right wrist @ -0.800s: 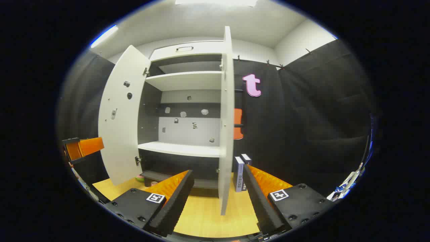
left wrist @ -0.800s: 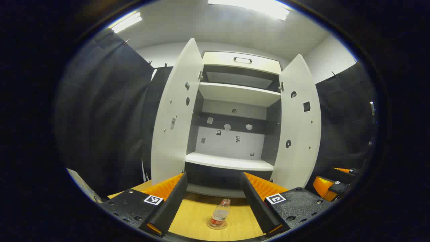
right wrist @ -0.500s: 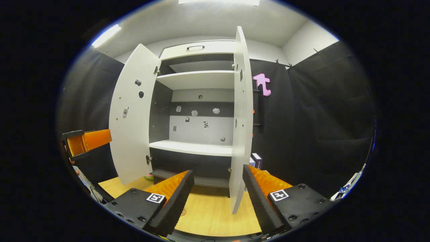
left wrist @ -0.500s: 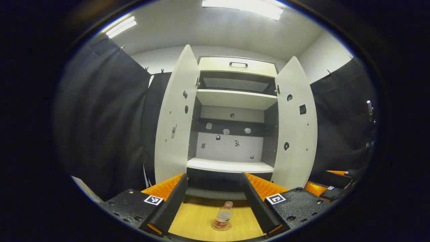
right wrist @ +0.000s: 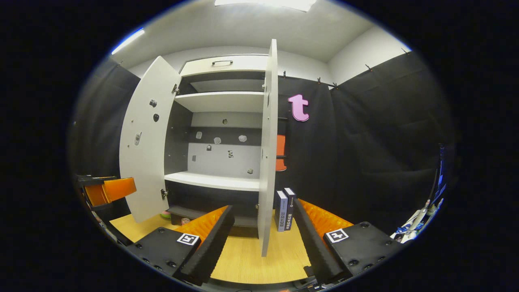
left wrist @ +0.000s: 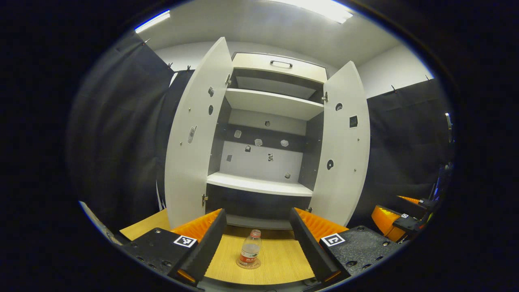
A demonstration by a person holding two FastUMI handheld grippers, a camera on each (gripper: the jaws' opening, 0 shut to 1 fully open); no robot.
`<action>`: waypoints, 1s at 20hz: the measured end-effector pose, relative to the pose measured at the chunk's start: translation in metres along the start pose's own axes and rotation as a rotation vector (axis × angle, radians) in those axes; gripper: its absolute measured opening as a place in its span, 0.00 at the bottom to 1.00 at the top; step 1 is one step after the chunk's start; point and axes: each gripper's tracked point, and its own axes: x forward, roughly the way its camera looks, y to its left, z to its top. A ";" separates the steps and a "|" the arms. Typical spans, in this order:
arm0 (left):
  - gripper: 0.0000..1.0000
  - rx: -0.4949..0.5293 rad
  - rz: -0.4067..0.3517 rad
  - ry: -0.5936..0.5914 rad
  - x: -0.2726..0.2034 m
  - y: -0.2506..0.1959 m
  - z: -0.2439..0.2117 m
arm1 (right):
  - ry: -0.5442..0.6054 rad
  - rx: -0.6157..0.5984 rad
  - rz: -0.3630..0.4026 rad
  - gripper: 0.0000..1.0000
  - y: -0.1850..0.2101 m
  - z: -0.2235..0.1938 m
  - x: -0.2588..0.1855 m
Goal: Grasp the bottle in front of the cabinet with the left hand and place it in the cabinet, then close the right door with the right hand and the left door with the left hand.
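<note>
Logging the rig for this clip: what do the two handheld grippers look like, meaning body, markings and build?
The left gripper and the right gripper look alike in their own views: two long, wedge-shaped fingers with ribbed inner faces, each on a black, textured block with round screw holes. Every block carries a small square black-and-white tag on top. No cables or sleeves can be made out.

Clear red-labelled bottle (left wrist: 249, 254) upright before open white cabinet (left wrist: 263, 186), both doors wide
</note>
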 end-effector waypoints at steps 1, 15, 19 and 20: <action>0.97 -0.005 0.000 0.002 0.003 -0.001 -0.002 | 0.003 -0.005 -0.013 0.97 -0.005 -0.001 -0.001; 0.96 0.015 -0.002 0.083 0.060 0.007 -0.075 | 0.028 0.006 -0.080 0.97 -0.026 -0.005 0.007; 0.96 0.033 0.011 0.144 0.083 0.017 -0.119 | 0.027 0.004 -0.085 0.97 -0.026 -0.004 0.008; 0.96 0.043 0.009 0.164 0.089 0.017 -0.130 | 0.027 0.005 -0.090 0.97 -0.027 -0.003 0.009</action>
